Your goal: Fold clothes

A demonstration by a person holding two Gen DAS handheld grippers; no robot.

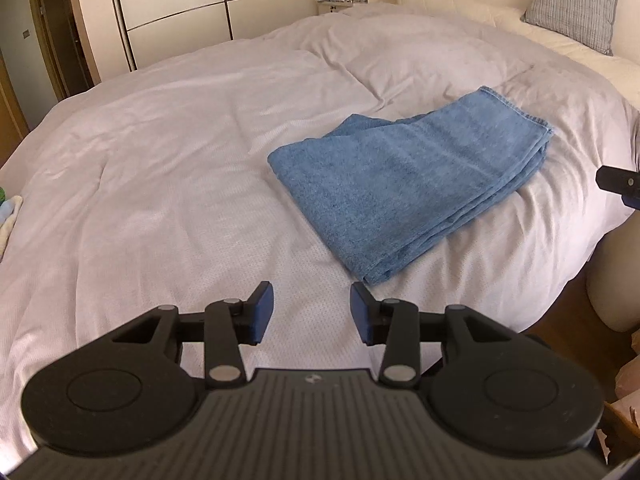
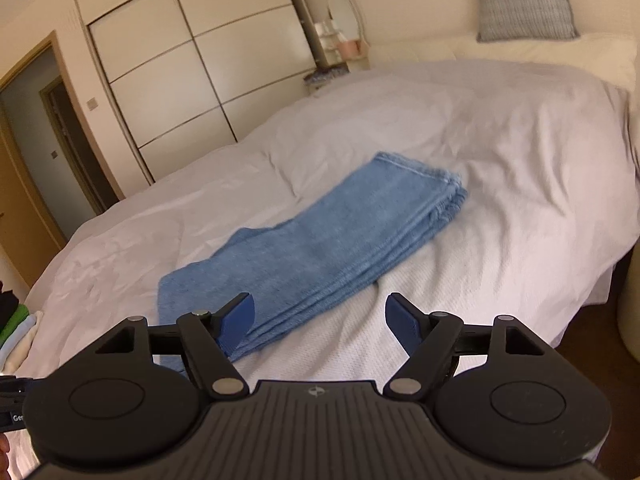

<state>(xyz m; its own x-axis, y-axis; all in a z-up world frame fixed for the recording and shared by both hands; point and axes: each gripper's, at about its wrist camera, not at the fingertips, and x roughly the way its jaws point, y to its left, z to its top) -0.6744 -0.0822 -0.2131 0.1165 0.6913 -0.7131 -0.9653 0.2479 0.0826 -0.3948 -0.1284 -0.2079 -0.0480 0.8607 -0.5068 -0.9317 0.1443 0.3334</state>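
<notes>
Blue towel folded in layers, lying flat on the bed's pale grey duvet, your left gripper fingers spread and empty just short of its near corner, your right gripper fingers spread, empty, above its near edge.

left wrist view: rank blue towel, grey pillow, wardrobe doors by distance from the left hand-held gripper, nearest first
From the left hand-held gripper:
1. Blue towel, folded on the bed, just ahead to the right.
2. Grey pillow, far right at the bed's head.
3. Wardrobe doors, beyond the bed, far left.
</notes>
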